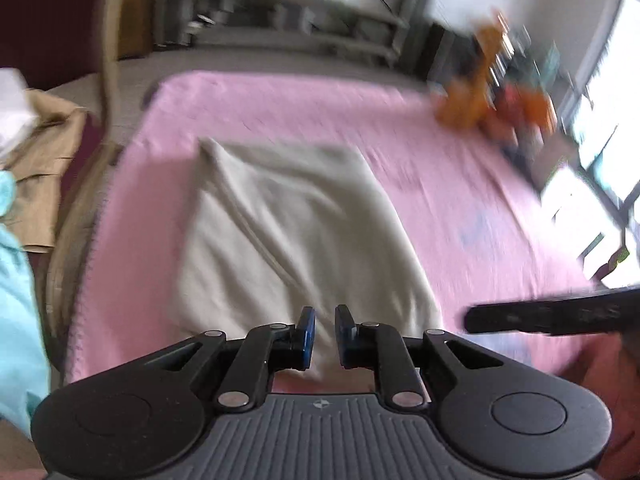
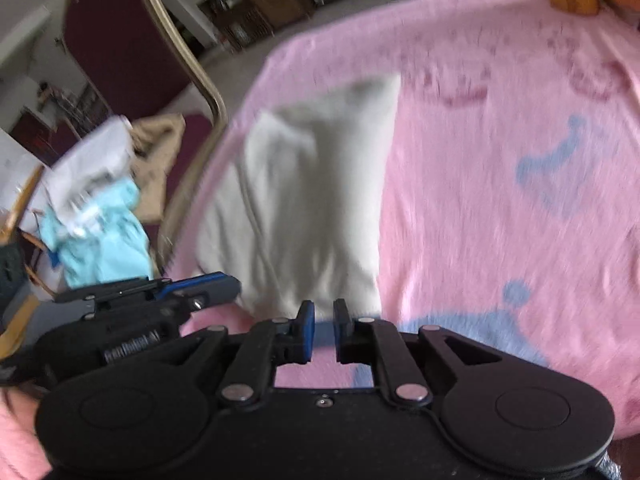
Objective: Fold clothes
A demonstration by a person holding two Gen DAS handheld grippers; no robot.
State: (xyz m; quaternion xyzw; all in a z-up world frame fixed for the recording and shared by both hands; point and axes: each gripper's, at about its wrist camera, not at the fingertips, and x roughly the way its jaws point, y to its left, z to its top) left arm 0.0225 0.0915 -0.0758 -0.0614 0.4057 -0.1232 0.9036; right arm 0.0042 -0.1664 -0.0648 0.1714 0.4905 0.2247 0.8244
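A cream folded garment [image 1: 288, 232] [image 2: 304, 200] lies flat on a pink blanket [image 1: 460, 184] [image 2: 500, 240], near the blanket's left side. My left gripper [image 1: 324, 316] hovers over the garment's near edge; its jaws stand a narrow gap apart with nothing between them. My right gripper [image 2: 323, 310] is at the garment's near right corner, its jaws also slightly apart and empty. The left gripper [image 2: 160, 292] shows side-on in the right wrist view, and the right gripper [image 1: 552, 316] shows as a dark bar in the left wrist view. Both views are motion-blurred.
A maroon chair with a gold frame [image 2: 192, 64] stands left of the blanket. On it lies a pile of clothes: tan [image 1: 40, 152] [image 2: 156, 148], light blue [image 1: 16, 280] [image 2: 104, 240] and white [image 2: 88, 160]. Orange toys [image 1: 472, 92] sit at the blanket's far right corner.
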